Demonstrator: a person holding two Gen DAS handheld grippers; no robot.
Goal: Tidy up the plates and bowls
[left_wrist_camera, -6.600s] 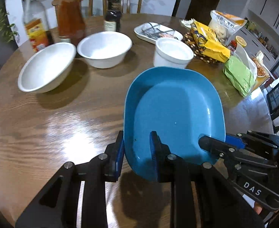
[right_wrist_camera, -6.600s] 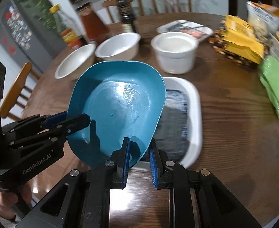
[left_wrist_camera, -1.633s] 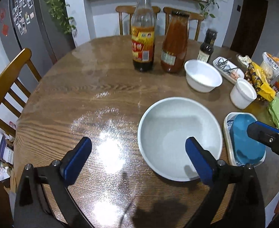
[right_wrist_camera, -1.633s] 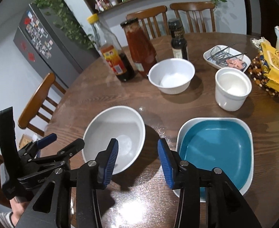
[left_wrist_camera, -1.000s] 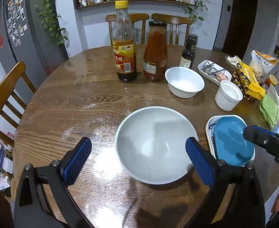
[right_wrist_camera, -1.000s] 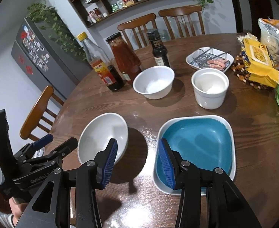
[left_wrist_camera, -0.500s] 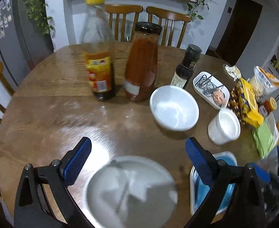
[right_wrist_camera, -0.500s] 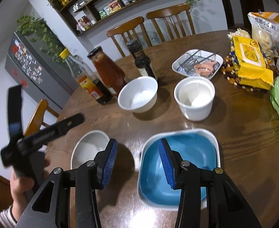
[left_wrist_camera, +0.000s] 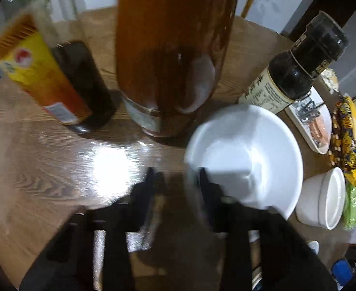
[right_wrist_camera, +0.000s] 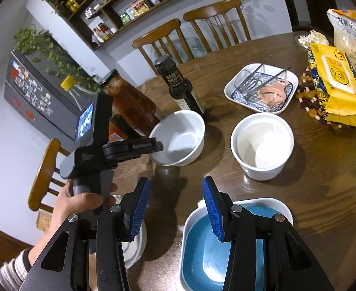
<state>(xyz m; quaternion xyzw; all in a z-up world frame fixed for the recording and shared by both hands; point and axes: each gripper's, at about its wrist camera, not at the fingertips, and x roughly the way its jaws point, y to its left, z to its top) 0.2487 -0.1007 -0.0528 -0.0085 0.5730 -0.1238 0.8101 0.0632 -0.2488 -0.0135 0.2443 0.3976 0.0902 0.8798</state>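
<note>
The right gripper [right_wrist_camera: 175, 203] hung above the wooden table [right_wrist_camera: 323, 169] with its blue-padded jaws spread wide and nothing between them. Directly under its right finger lay the blue plate [right_wrist_camera: 209, 254], nested inside a white rectangular dish [right_wrist_camera: 262, 202]. Under its left finger sat a large white bowl [right_wrist_camera: 135, 245], mostly hidden by the finger. Ahead and to the left, the left gripper [right_wrist_camera: 151, 149], held in the person's hand [right_wrist_camera: 81, 203], reached to the near rim of a smaller white bowl [right_wrist_camera: 180, 138].

In the blurred left wrist view, the left gripper [left_wrist_camera: 175, 177] had one finger inside that white bowl [left_wrist_camera: 250, 155] and the other outside its rim, the wall of the bowl between them; whether the jaws were actually clamped on it I cannot tell.

Ahead of the right gripper and slightly right stood a white cup [right_wrist_camera: 262, 143]. Just beyond the small bowl stood a dark sauce bottle [right_wrist_camera: 178, 84], a jar of red sauce [right_wrist_camera: 129, 101] to its left, and a yellow-capped bottle [right_wrist_camera: 73, 87] partly hidden behind the left gripper's body. Farther right lay a patterned dish [right_wrist_camera: 262, 89] holding metal utensils, then a yellow packet [right_wrist_camera: 335, 84].
</note>
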